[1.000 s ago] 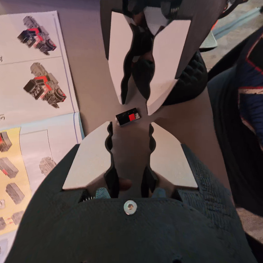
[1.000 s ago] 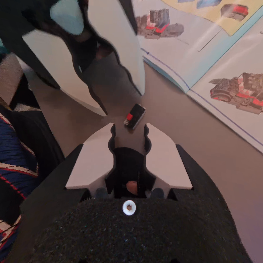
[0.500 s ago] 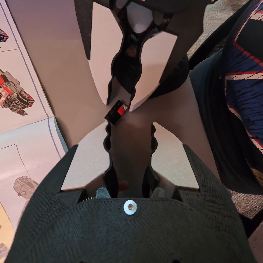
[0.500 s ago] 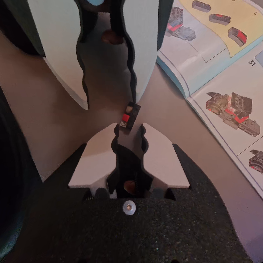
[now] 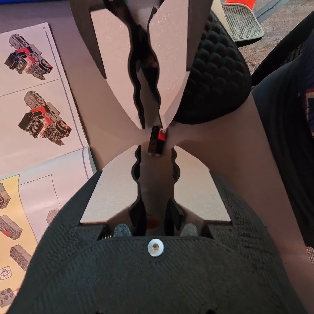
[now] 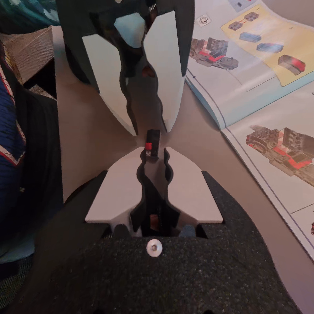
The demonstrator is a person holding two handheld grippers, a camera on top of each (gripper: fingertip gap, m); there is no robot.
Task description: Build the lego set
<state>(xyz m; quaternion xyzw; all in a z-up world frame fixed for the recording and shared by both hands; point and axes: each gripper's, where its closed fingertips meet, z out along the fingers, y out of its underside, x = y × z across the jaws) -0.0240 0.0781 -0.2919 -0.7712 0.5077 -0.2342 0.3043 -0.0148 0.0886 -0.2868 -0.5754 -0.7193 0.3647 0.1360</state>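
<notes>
A small black lego piece (image 5: 156, 142) with a red tile on it lies on the grey table (image 5: 108, 108), directly between the two grippers, which face each other tip to tip. The left gripper (image 5: 156, 149) is spread open and holds nothing, the piece's near end sitting just inside its fingertips. The right gripper (image 6: 153, 151) is also open, though narrower; the piece's other end lies between its tips, possibly touching one finger, but the blur makes that hard to judge. An open instruction booklet (image 5: 42, 105) lies beside them.
</notes>
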